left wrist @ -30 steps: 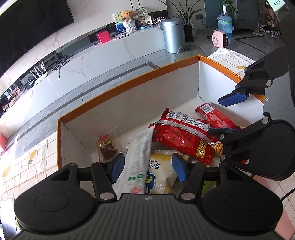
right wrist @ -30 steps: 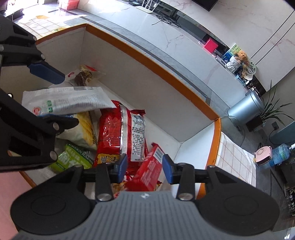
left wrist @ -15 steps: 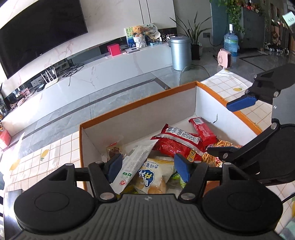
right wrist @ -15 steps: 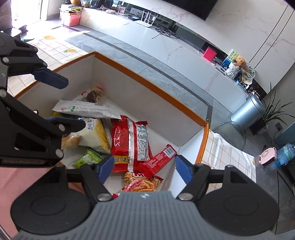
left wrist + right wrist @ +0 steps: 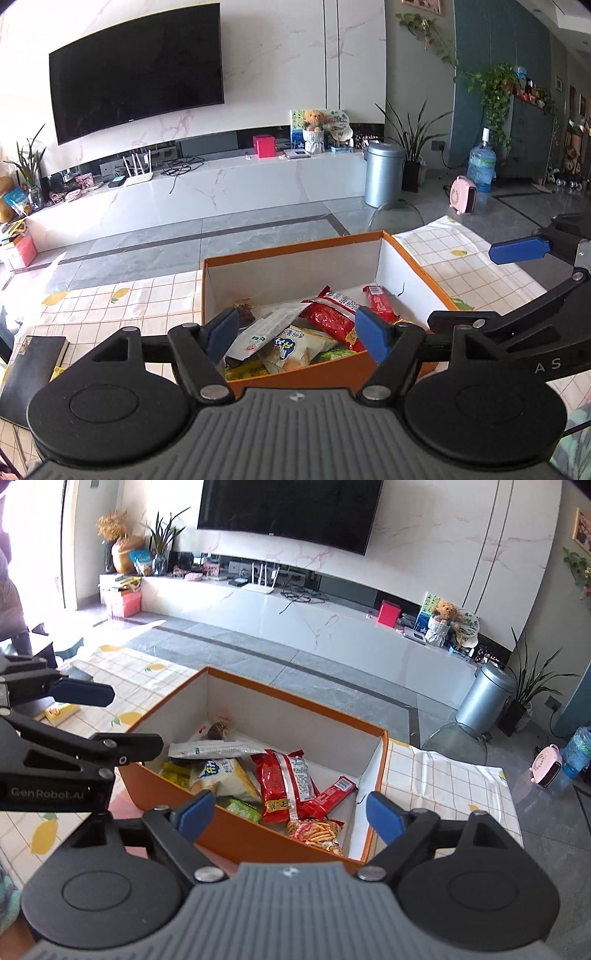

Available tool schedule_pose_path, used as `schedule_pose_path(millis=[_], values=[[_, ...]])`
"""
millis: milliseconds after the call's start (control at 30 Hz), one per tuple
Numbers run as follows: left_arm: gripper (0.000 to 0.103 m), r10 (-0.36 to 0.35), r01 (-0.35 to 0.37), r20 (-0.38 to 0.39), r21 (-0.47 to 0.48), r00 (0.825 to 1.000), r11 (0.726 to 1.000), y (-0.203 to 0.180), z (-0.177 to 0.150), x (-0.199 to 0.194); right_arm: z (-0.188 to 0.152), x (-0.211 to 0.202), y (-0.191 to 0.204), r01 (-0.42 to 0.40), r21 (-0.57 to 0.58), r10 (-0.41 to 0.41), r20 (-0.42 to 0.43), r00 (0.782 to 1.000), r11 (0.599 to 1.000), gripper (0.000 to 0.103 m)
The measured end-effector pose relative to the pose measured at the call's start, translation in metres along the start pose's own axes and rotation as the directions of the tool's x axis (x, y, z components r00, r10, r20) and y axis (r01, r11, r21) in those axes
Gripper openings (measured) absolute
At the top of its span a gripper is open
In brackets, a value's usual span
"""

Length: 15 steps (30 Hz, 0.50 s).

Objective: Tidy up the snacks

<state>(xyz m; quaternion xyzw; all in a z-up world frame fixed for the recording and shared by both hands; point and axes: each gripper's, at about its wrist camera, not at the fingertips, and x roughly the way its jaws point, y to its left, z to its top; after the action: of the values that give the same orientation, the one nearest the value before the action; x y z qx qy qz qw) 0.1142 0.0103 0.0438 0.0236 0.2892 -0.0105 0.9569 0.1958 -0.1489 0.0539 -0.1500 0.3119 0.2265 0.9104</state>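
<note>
The snacks [image 5: 284, 775] lie loose in an orange box [image 5: 258, 840] with white inner walls, standing on the worktop [image 5: 443, 775] with its checked cloth. The left hand-held gripper [image 5: 297, 332] and the right hand-held gripper [image 5: 286, 810] hover near the box's front edge; both jaws have just been opening and stand wide, with nothing gripped.

Snacks [image 5: 325, 325] in orange box [image 5: 291, 254]
</note>
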Motion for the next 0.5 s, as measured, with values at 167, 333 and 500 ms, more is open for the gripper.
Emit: schedule_pose_path(millis=[167,333,500], values=[[0.089,0.027,-0.024,0.066,-0.039,0.997,0.999,-0.006,-0.008,-0.034,-0.014,-0.04,0.01,0.036,0.029,-0.039,0.091,0.995,0.999,0.095],[0.091,0.083,-0.076,0.127,-0.06,0.988,0.995,-0.013,-0.023,-0.06,-0.036,-0.073,0.019,0.042,0.098,-0.057,0.157,0.986,0.994,0.097],[0.091,0.141,-0.135,0.157,-0.043,0.977,0.99,-0.023,-0.039,-0.074,-0.059,-0.098,0.031,0.052,0.164,-0.086,0.205,0.975,0.985,0.099]])
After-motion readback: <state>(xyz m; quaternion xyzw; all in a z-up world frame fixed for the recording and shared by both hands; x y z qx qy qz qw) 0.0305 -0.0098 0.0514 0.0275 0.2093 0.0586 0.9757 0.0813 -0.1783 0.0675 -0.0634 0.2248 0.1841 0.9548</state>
